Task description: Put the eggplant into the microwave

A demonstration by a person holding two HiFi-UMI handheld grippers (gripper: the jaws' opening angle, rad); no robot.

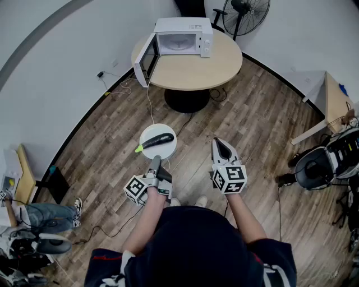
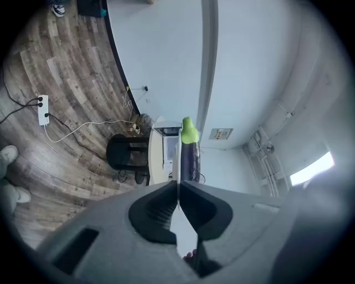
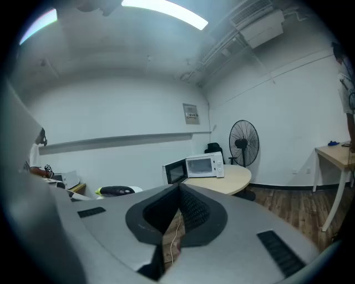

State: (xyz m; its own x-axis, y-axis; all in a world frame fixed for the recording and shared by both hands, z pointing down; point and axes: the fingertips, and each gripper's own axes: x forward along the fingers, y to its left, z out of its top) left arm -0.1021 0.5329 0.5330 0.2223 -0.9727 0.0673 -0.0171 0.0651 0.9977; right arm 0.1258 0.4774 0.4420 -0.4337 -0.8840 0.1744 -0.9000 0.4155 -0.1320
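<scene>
Round table (image 1: 190,70) carries microwave (image 1: 185,38) at its far edge, door open. Plate (image 1: 154,132), short of the table, carries eggplant (image 1: 157,142).

Bare wood-plank floor (image 1: 241,112) lies open up to the far round beige table (image 1: 190,70). There the white microwave (image 1: 185,33) has its door (image 1: 145,60) swung left, mouth unblocked.

Bright, even indoor light, glaring ceiling strip light (image 3: 166,14), fisheye-warped, vignetted edges
</scene>
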